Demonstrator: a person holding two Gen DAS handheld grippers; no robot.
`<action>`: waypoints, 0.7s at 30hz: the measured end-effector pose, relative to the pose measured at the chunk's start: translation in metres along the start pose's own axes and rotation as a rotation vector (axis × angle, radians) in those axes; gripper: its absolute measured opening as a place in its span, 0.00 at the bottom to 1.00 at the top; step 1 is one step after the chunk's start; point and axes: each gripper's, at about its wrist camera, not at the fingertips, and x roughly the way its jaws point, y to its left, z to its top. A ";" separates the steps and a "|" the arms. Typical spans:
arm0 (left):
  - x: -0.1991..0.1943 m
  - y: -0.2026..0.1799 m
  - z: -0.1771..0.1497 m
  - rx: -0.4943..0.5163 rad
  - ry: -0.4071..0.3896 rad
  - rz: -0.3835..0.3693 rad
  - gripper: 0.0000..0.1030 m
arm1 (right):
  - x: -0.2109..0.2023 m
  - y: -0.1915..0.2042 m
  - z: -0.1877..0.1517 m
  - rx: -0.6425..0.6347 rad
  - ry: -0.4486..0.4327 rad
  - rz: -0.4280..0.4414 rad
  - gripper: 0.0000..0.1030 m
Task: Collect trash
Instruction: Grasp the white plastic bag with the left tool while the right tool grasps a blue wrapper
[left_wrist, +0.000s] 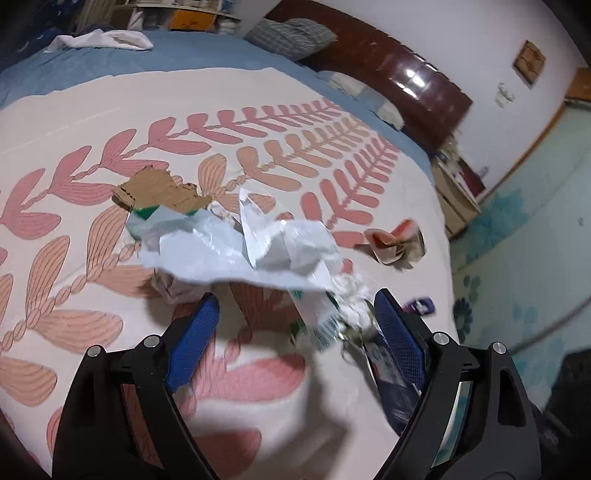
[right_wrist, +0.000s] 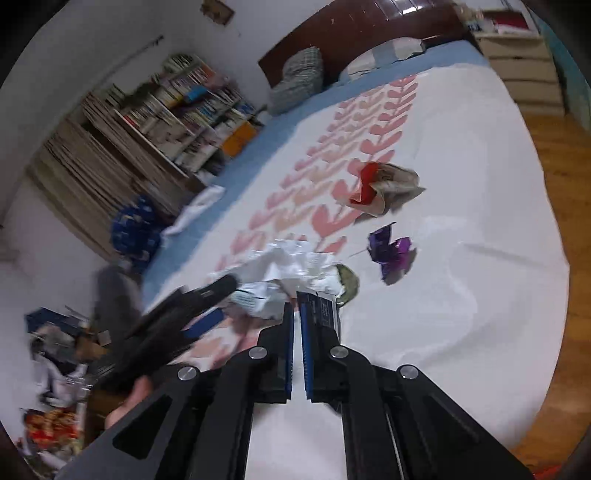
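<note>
White crumpled plastic wrapper (left_wrist: 240, 247) lies just ahead of left gripper (left_wrist: 291, 317), jaws wide, nearer arm; long axis crosswise. Right gripper (right_wrist: 296, 306) pinched closed; grip on anything unclear.

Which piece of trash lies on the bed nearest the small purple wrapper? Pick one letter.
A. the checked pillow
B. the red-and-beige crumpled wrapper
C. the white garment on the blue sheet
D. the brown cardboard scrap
B: in the right wrist view the red-and-beige crumpled wrapper sits just beyond the purple wrapper, while the cardboard scrap lies far across the bedspread.
</note>
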 end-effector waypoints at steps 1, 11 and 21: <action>0.004 0.000 0.003 0.001 0.000 0.015 0.83 | -0.001 -0.003 -0.001 0.005 0.013 0.001 0.05; 0.014 0.012 0.007 -0.033 0.007 0.011 0.48 | -0.001 0.002 -0.007 -0.161 0.048 -0.109 0.24; -0.002 0.031 0.007 -0.040 0.034 -0.002 0.06 | 0.047 0.018 -0.020 -0.232 0.208 -0.203 0.26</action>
